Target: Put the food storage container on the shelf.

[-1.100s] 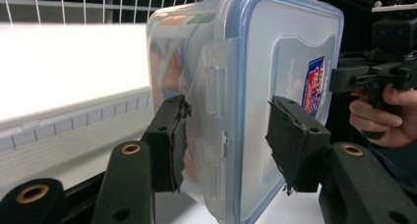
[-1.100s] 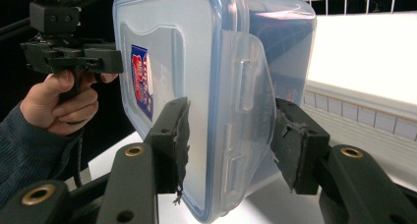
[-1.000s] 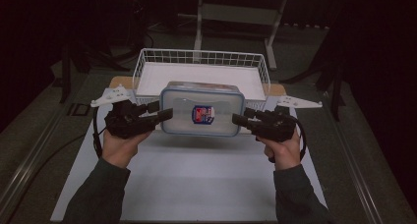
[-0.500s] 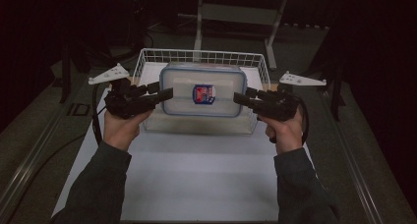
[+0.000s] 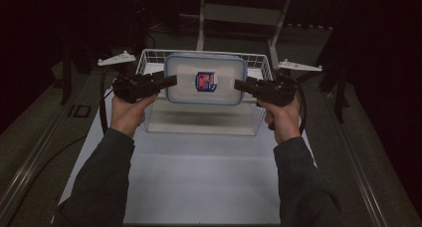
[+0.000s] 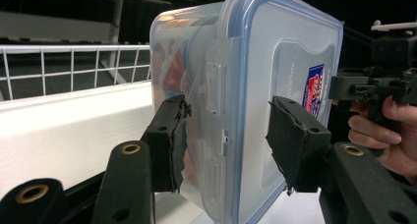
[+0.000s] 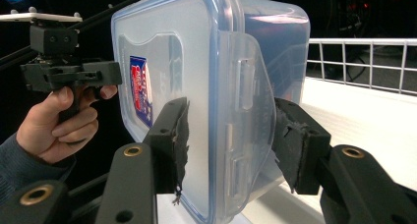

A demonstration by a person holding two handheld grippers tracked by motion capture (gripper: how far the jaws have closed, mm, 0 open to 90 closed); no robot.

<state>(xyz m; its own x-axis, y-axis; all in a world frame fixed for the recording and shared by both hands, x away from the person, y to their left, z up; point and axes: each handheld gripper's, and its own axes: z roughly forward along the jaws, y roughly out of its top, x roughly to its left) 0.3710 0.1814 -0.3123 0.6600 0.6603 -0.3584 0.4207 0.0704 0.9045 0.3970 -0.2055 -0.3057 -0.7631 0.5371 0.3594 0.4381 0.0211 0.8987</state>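
A clear plastic container with a blue-rimmed lid and a red and blue label hangs in the air over the white wire basket. My left gripper is shut on its left end and my right gripper is shut on its right end. In the left gripper view the container stands on edge between the pads of the left gripper, with the right gripper at the far end. In the right gripper view the right gripper clamps the container by its lid clip end, and the left gripper holds the other end.
The basket stands at the back of a white mat that covers the table in front of the person. A metal stand rises behind the basket. Dark floor and rails run along both sides of the table.
Both hands have carried the container up and away from the person, from the mat in front of the basket to a place over the basket. Both grips are unchanged.
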